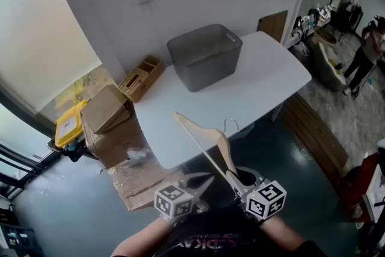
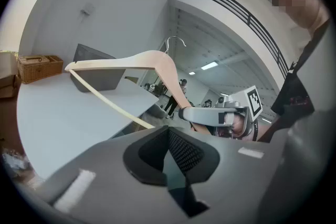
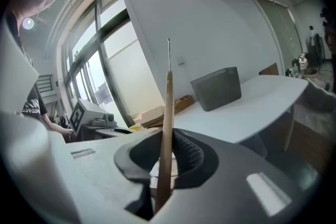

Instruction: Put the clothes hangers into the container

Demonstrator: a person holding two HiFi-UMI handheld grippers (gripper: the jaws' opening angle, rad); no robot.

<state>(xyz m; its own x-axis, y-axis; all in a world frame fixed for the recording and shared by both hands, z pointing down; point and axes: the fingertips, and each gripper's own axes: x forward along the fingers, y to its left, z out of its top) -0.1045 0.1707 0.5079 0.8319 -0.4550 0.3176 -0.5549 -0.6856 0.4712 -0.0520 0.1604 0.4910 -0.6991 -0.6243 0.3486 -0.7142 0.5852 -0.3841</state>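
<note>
Nearest me, my left gripper point(image 2: 168, 136) has its jaws pressed together with nothing between them. Just to its right, my right gripper point(image 3: 164, 153) is clamped on the near arm of the wooden clothes hanger point(image 1: 207, 142). That arm's end is buried between the jaws. In the right gripper view the hanger shows only edge-on, as a thin strip. It is held in the air, slanting left and away, with its far tip above the near edge of the white table point(image 1: 264, 84). Its metal hook point(image 1: 231, 124) is small and hard to make out. Farther back on the table stands the grey container point(image 1: 204, 57), well apart from the hanger. Cardboard boxes point(image 1: 108, 110) lie left of the table.
</note>
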